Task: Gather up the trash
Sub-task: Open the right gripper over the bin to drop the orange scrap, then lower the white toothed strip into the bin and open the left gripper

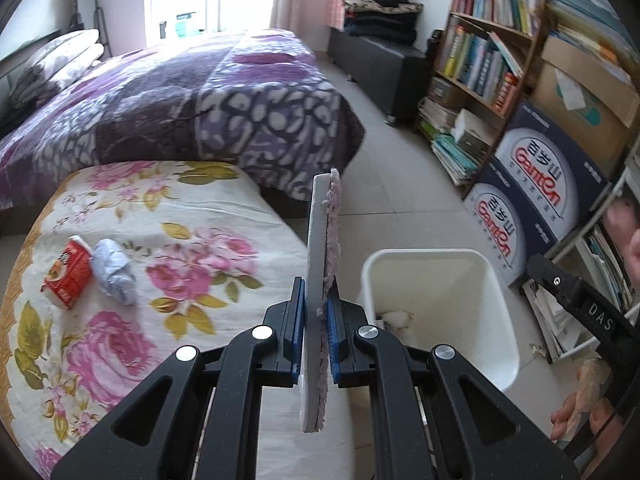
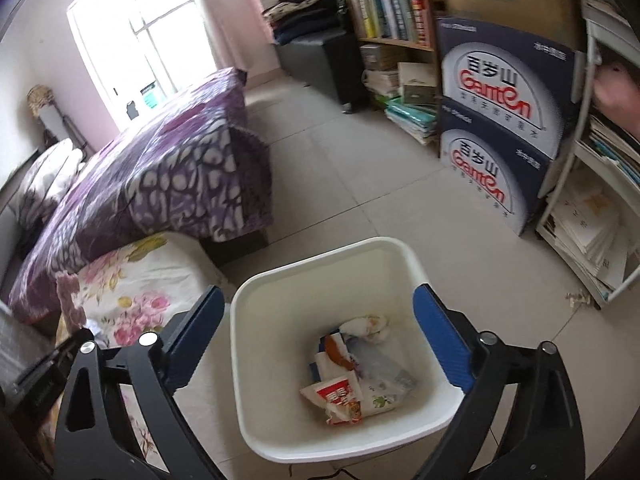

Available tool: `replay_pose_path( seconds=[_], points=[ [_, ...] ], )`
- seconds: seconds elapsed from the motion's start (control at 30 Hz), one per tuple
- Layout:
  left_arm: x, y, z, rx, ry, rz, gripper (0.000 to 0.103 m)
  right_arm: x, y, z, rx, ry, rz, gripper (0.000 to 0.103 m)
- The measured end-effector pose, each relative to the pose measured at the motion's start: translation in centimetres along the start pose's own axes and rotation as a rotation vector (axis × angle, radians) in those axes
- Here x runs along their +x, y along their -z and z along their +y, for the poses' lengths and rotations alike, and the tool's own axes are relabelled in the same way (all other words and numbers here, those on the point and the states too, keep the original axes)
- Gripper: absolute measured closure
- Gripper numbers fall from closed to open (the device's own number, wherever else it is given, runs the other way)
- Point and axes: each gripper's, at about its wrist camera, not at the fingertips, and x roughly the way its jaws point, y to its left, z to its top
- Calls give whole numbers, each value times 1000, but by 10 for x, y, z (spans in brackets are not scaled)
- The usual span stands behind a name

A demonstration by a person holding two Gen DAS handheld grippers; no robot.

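Our left gripper [image 1: 316,320] has its jaws clamped on a flat white pad with pink fluffy backing [image 1: 322,264]; our right gripper [image 2: 316,336] gapes empty above the white plastic bin [image 2: 280,432] holding wrappers [image 2: 340,396].

"Ganten" in red letters, with Chinese characters above it, is printed on each of the two stacked dark blue cartons [image 2: 496,128] beside the bookshelf, seen in both views. The white letters "DAS" are read on the black body of the right gripper [image 1: 600,316] in the left wrist view. The print on the red packets cannot be made out.
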Motion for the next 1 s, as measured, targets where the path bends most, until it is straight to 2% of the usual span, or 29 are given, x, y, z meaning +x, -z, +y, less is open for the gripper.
replay_pose_path(
  seconds=[0.3,0.57,0.6,0.67,0.8,1.0],
  points=[
    [13,2,-48,47,83,39,93,-9,-8,-36,91,11,-6,7],
    [29,9,-82,90,195,82,90,-18,-14,-64,156,23,-44,7],
    [31,10,-85,96,204,87,86,-18,-14,-65,162,23,-44,7],
    [35,13,-88,102,209,99,50,-16,-14,-71,186,22,-36,7],
    [39,13,-82,94,201,108,47,-13,-14,-73,216,7,-16,7],
    [46,10,-51,23,143,127,42,-4,-11,-54,183,-7,2,7]
  ],
)
